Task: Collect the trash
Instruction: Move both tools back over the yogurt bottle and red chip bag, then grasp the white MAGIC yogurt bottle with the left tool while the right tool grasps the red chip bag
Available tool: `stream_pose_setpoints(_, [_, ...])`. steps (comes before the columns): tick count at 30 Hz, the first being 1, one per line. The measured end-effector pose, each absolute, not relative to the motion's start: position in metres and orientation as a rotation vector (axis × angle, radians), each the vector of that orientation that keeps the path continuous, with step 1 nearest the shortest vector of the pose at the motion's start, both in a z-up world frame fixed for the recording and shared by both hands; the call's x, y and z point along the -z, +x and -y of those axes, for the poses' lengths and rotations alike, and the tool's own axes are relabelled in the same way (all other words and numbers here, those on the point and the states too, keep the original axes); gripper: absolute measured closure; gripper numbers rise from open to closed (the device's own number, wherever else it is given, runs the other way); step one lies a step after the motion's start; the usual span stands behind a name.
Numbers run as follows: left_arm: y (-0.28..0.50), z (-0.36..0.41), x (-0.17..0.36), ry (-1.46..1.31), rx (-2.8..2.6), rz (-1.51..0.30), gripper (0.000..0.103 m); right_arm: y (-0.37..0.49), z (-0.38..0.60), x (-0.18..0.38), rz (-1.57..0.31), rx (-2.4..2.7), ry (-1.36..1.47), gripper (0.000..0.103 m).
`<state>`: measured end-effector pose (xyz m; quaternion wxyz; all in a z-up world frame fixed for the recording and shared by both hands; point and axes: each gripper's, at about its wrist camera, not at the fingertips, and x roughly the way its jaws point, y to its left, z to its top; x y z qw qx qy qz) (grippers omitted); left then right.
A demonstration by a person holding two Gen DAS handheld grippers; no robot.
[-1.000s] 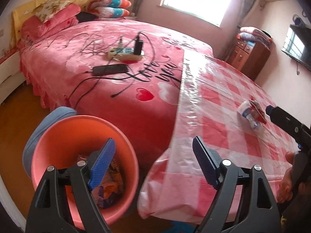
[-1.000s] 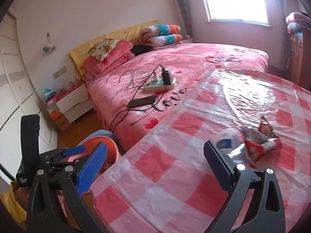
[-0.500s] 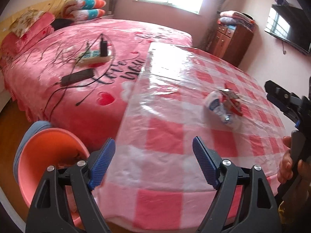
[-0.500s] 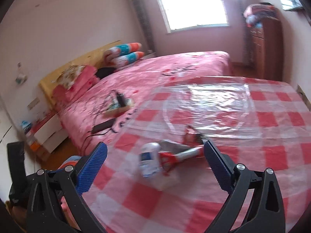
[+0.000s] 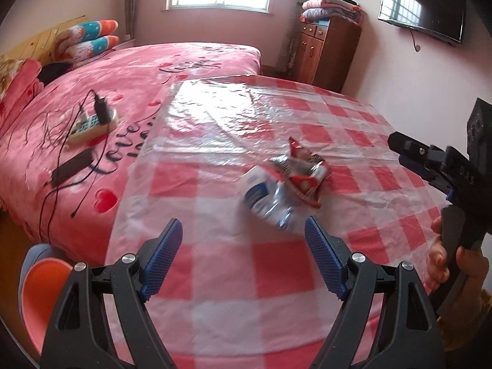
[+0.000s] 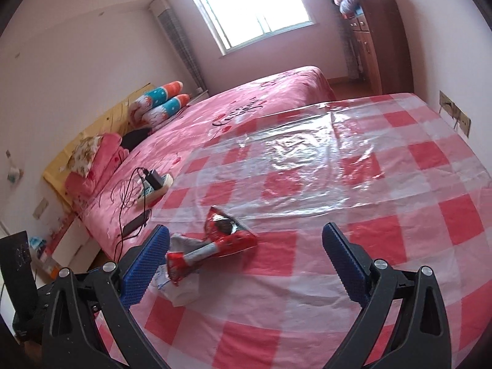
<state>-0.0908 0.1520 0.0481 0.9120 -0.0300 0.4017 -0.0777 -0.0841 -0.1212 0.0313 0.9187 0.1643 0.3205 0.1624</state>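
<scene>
A crumpled red snack wrapper point(image 5: 304, 173) and a white and blue wrapper point(image 5: 267, 201) lie together on the red-checked table point(image 5: 215, 276). My left gripper point(image 5: 243, 258) is open and empty, just short of the white wrapper. In the right wrist view, my right gripper point(image 6: 246, 261) is open and empty; the red wrapper point(image 6: 224, 240) lies between and just ahead of its fingers, and the white wrapper point(image 6: 181, 286) sits by the left finger. The right gripper also shows in the left wrist view point(image 5: 430, 166), right of the trash.
An orange bin point(image 5: 40, 295) stands on the floor at the table's near left corner. A pink bed point(image 5: 107, 98) with a power strip point(image 5: 89, 126) and cables adjoins the table's left side. A wooden cabinet point(image 5: 326, 49) stands by the far wall.
Both grippers have swung from the bin side toward the table and closed in on the trash pile. The bin has slid to the left edge of the left view. Both stay open.
</scene>
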Motion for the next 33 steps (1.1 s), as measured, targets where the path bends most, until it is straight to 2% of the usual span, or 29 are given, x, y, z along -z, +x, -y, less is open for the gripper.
stream_pose_setpoints(12, [-0.042, -0.103, -0.054, -0.063, 0.250, -0.853, 0.021, -0.078, 0.159, -0.027, -0.664, -0.276, 0.380, 0.005])
stream_pose_setpoints(19, [-0.021, -0.086, -0.035, -0.139, 0.297, -0.926, 0.021, -0.075, 0.172, -0.023, -0.672, -0.258, 0.396, 0.005])
stream_pose_setpoints(33, [-0.046, -0.011, -0.011, -0.173, 0.528, -0.984, 0.021, -0.065, 0.200, -0.013, -0.690, -0.203, 0.432, 0.005])
